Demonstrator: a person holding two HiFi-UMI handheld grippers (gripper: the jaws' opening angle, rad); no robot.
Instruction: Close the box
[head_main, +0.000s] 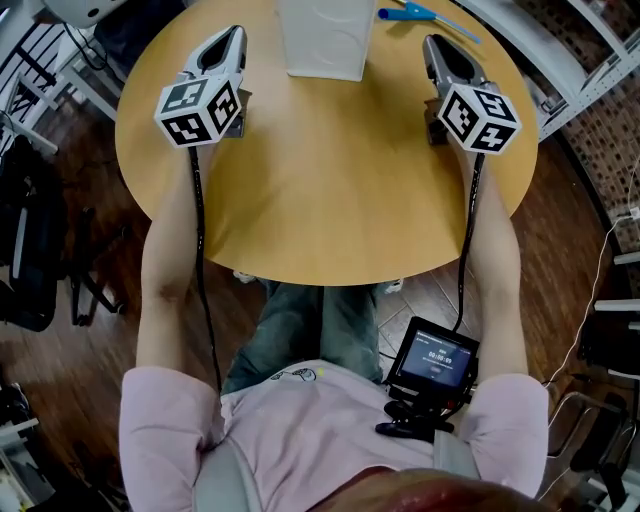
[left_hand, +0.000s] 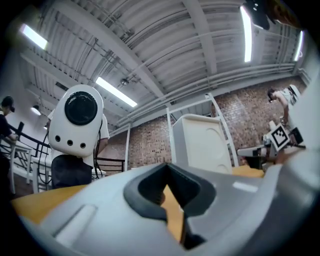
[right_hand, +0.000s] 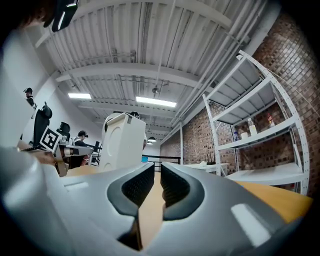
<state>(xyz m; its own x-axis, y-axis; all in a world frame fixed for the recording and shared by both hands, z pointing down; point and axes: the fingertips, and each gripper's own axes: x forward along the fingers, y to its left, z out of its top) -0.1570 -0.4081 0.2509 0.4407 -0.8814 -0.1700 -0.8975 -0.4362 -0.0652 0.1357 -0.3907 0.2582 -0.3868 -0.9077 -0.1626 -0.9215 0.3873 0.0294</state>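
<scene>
Two grippers: left hand-held gripper (head_main: 230, 40) at 10 o'clock on the table (head_main: 330, 190), right hand-held gripper (head_main: 435, 45) at 2 o'clock, both pointing toward 12
Left jaws: pressed together, rolled to one side, nothing between them
Right jaws: drawn together with only a sliver showing between the pads, nothing between them
Box position: box (head_main: 322, 40) stands upright at 12 o'clock between the two grippers, apart from both, near the far rim
Box state: no view shows the lid or flaps clearly, so I cannot tell how far open it is
Handling: looks light and thin-walled, stiff enough to keep its shape; likely to slide or tip on the smooth top if pushed from one side only
Where to hold: probably the free edge of the flap with one gripper, the other braced against a side wall
Edges: far rim lies just behind the box, so a push toward 12 could send it off
Neighbours: blue tool (head_main: 412, 13) at 1 o'clock near the rim; shelving (right_hand: 260, 125) beyond 3 o'clock
Open room: bare table from the centre to 6 o'clock, best side to work from
</scene>
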